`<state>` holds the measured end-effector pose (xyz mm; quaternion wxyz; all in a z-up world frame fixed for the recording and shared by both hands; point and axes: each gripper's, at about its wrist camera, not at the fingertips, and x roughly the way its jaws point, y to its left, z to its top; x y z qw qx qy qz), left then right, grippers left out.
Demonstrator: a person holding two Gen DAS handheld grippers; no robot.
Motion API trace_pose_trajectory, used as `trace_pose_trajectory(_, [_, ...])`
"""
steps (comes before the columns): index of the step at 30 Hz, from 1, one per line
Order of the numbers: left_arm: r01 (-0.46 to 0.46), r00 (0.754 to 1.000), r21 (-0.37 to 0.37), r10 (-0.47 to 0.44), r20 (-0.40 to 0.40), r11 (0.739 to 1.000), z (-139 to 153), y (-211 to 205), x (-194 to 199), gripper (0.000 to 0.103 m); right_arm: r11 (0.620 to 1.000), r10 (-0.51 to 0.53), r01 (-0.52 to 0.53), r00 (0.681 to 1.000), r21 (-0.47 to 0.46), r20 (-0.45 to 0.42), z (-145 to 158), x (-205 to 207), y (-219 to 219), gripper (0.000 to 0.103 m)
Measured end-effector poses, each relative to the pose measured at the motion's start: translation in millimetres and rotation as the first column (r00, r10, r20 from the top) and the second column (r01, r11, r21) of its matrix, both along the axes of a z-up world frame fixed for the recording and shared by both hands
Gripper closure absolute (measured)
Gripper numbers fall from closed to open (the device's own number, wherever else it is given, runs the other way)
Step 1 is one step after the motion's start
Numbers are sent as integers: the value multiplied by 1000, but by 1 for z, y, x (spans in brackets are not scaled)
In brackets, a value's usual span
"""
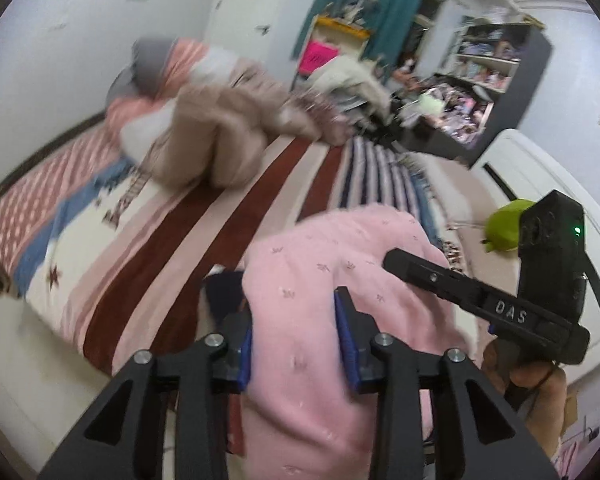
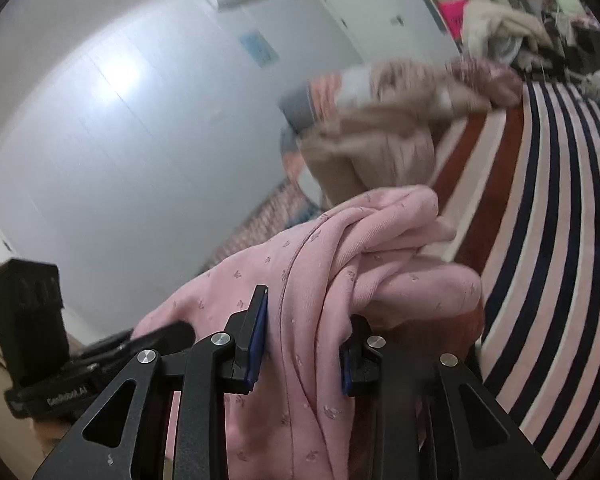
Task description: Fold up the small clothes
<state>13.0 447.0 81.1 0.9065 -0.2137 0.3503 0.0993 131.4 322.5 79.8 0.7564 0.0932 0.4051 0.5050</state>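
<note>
A pink garment [image 1: 340,248] with a small sprig print hangs bunched above the bed, held up between both grippers. In the left wrist view my left gripper [image 1: 296,320] has the cloth filling the gap between its blue pads [image 1: 346,336]. The right gripper's black body [image 1: 480,304] reaches in from the right, with a hand below it. In the right wrist view the same pink garment [image 2: 340,240] is gathered in thick folds between the fingers of my right gripper [image 2: 308,312], draping over and down past them. The left gripper's body [image 2: 32,320] shows at the lower left.
Below lies a bed [image 1: 160,240] with pink, maroon and white striped bedding. A beige heap of clothes [image 1: 220,132] sits toward its head. A navy-and-white striped cloth [image 2: 560,200] lies beside it. A green object [image 1: 504,228] and cluttered shelves [image 1: 484,76] are at the right.
</note>
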Motion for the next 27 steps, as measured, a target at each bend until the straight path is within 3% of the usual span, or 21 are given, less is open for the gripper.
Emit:
trace_pose_trajectory(4, [-19,1000,-45,18,-20,999,-31,9,5,63,999,11,-13,999,-46,-35,-37,7,9,76])
trace_pose_trajectory(8, [-23,1000,-12,23,-6,1000,-30,6,9,53,998,26,-28,999,-50,-44,-45,14,4,70])
trace_pose_trajectory(13, [-29,999,36,28,30,999,-11,4,13,34,996,36,-34,999,-82,22,-29,6,-5,38])
trace_pose_trajectory(15, [-31,997,43,29,66,999,-2,2,8,26,996,33,-30,999,-82,42,-19,5,-14,35])
trace_pose_trajectory(20, [-32,996,73,26,80,997,9,-3,1,25,997,1,7,993,-74,116,4,6,-36,31])
trace_pose_trajectory(24, [-43,996,90,36,79,995,13,-7,-3,25,998,-1,8,994,-62,113,6,7,-48,31])
trace_pose_trajectory(27, [-62,991,90,51,126,994,19,-21,-16,25,998,4,4,992,-63,129,6,5,-57,31])
